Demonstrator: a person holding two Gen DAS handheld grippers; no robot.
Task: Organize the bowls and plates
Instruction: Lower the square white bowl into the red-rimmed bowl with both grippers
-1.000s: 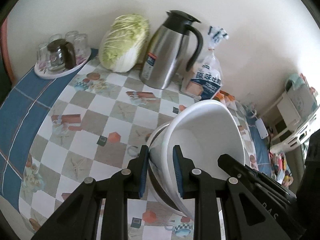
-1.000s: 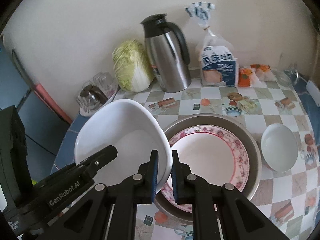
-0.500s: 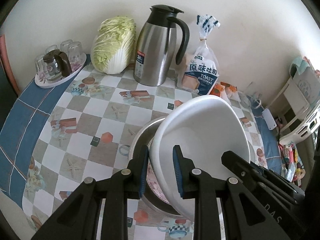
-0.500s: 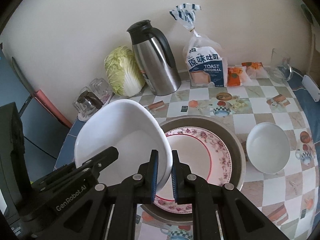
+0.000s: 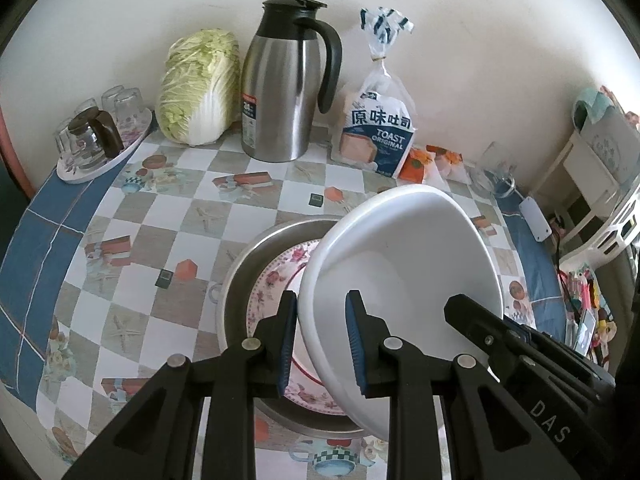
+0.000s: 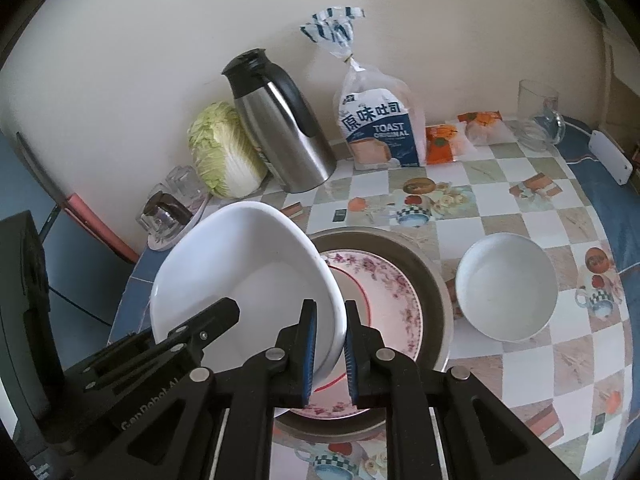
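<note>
Left wrist view: big white bowl [image 5: 404, 276] is held tilted by its rims in both tongs, left [image 5: 322, 342] & right [image 6: 328, 354], over floral plate [image 6: 384, 296] in metal basin [image 6: 432, 280]. Thin-rim grip may slip; bowl would be dropped onto plate.

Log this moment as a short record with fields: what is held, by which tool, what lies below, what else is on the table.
held: big white bowl, tilted, in the air
left tool: shut on the bowl's rim
right tool: shut on the opposite rim
below: flowered plate lying in a metal basin
beside basin: small white bowl, upright on the table
at wall: cabbage, steel jug, bread bag
</note>
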